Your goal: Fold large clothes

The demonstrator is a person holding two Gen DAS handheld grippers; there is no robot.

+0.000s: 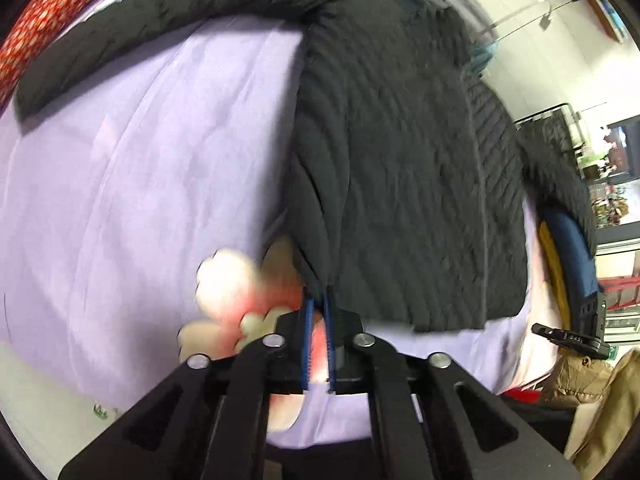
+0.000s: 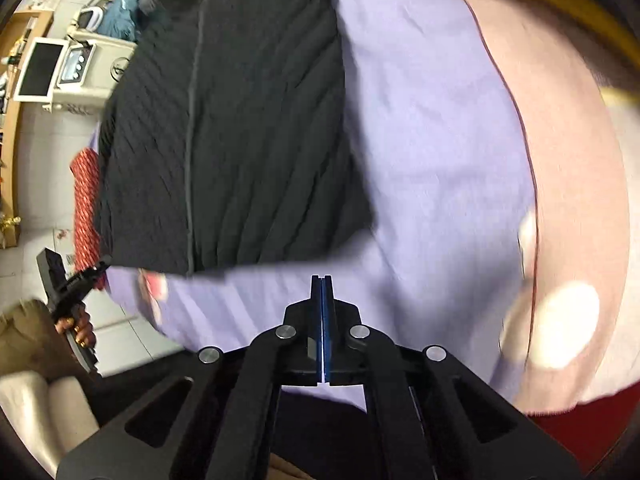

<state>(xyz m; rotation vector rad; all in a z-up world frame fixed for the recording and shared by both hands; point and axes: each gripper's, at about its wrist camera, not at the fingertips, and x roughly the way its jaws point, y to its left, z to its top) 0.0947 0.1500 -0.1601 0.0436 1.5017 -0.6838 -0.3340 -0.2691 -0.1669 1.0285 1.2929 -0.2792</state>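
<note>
Here the left gripper (image 1: 319, 300) jaws apparently pinch the ribbed black knit sweater (image 1: 400, 160); the right gripper (image 2: 322, 280) jaws close empty.

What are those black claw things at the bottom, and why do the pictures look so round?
A person holds a pinching tool in each hand, with a small wide-eyed camera on each, which bends the picture round. The left gripper has pinched the hem of a big black quilted jacket lying on a lilac sheet. The right gripper is closed too, but on nothing; in its picture the hem lies just beyond its tips. Far left there, you can spot the person's hand holding the other tool.
</note>
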